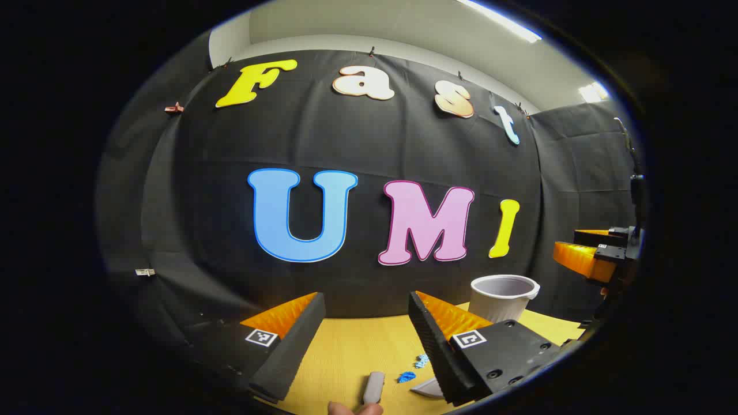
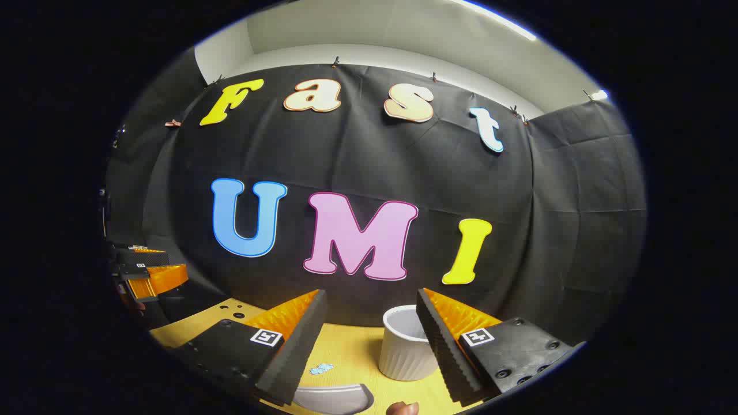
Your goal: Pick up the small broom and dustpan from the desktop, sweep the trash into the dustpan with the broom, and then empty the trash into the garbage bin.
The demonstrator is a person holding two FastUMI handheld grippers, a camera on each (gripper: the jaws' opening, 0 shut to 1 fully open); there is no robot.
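From the left gripper view I have my left gripper held above the yellow desktop, its jaws spread wide with nothing between them. Low in the frame, between the fingers, I see a short grey handle lying on the wood, which I take for the small broom, though its head is out of sight. Just right of it sit two bits of blue trash, and beside them, partly behind my right-hand finger, a pale curved edge that looks like the dustpan. The white garbage bin stands upright at the lower right, farther back near the booth wall. At the right edge of the frame I can see the other gripper, well apart from mine. In the right gripper view my right gripper is likewise wide open and empty. The bin is at lower centre, partly behind the right finger; a blue scrap lies to its left, and the dustpan's grey curved rim is at the bottom. A fingertip shows at the very bottom edge.
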